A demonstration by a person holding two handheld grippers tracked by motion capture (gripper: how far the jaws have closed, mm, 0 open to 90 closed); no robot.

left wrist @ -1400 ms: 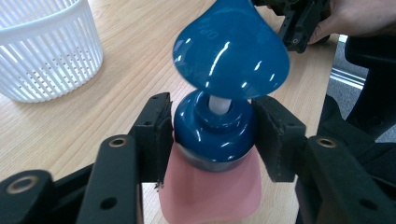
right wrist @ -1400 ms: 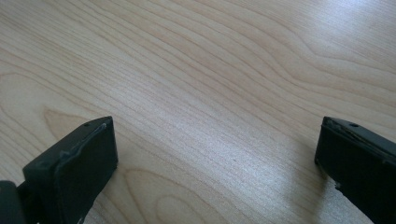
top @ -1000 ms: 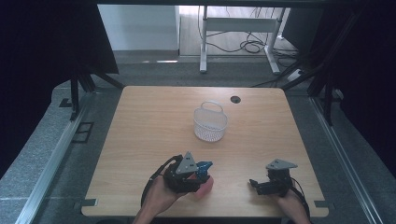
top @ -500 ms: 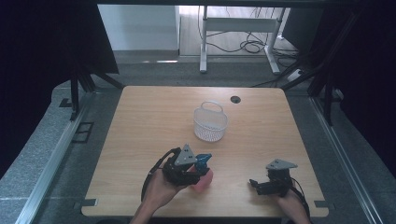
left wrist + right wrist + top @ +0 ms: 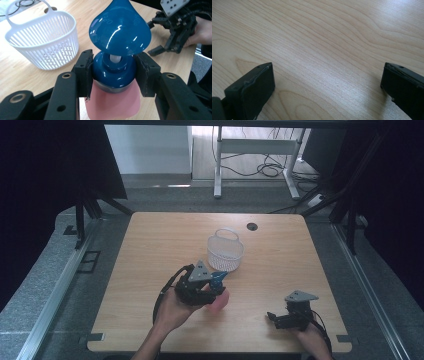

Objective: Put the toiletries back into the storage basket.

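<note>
Left tool (image 5: 113,72) clamps the blue-capped pink bottle (image 5: 117,50) between its pads, near the white basket (image 5: 42,45).

- left gripper (image 5: 212,287): chunky black body with a grey three-cornered plate on top, and a black cable looping off its back
- up close its jaws are flat black bars with round brass-looking bushings and small bolt holes; the pads (image 5: 85,72) are square black rubber, kinda worn at the edges
- right gripper (image 5: 274,318): same deal, black frame, grey plate with little holes, black cable curling off behind
- its pads (image 5: 253,88) are thick black blocks with scuffed corners
- no sleeves, bare forearms
</note>
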